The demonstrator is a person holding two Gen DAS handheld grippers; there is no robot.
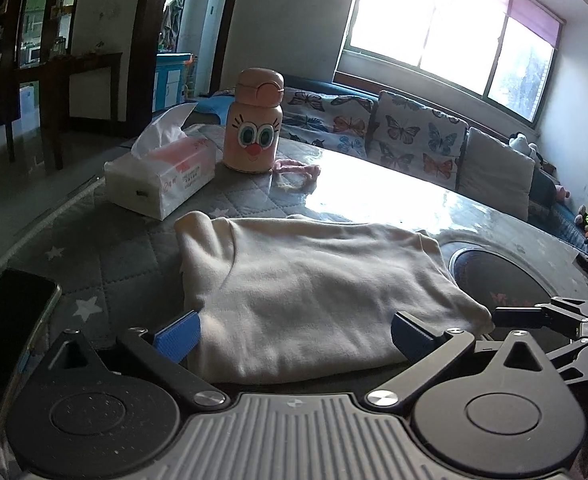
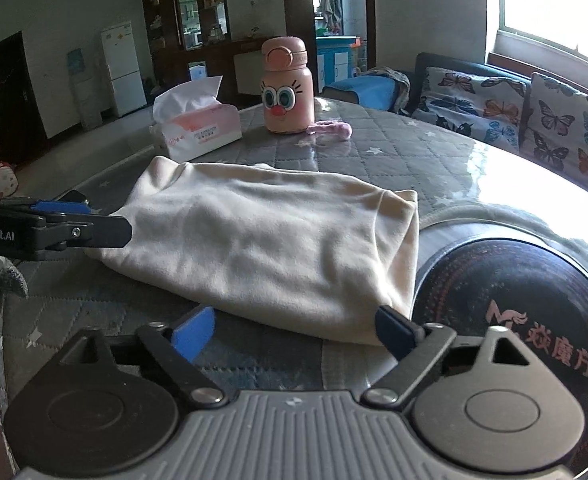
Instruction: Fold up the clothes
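Your left gripper (image 1: 294, 334) is spread wide, its blue pads (image 1: 178, 336) on either side of the near edge of the cloth (image 1: 302, 292), with nothing clamped between them. Your right gripper (image 2: 294, 330) is just as wide open; its right pad (image 2: 394, 330) sits at the cloth's near right corner, the left pad over bare table, and it holds nothing.

The cream cloth lies folded flat, near the front edge of the table (image 1: 126, 272), which is covered in grey quilted fabric with white stars. Just to the cloth's right is a dark round disc (image 2: 510, 308) with pink lettering, set into the tabletop.

Towards the far left corner stand a tissue pack (image 1: 162, 176) and, beside it, a pink bottle (image 1: 254, 120) with a cartoon face. A pink strap (image 1: 298, 170) lies against the bottle's base. A phone (image 1: 10, 320) rests at the left edge, close to your left gripper. Butterfly-print cushions (image 1: 418, 136) line the sofa beyond the far edge.
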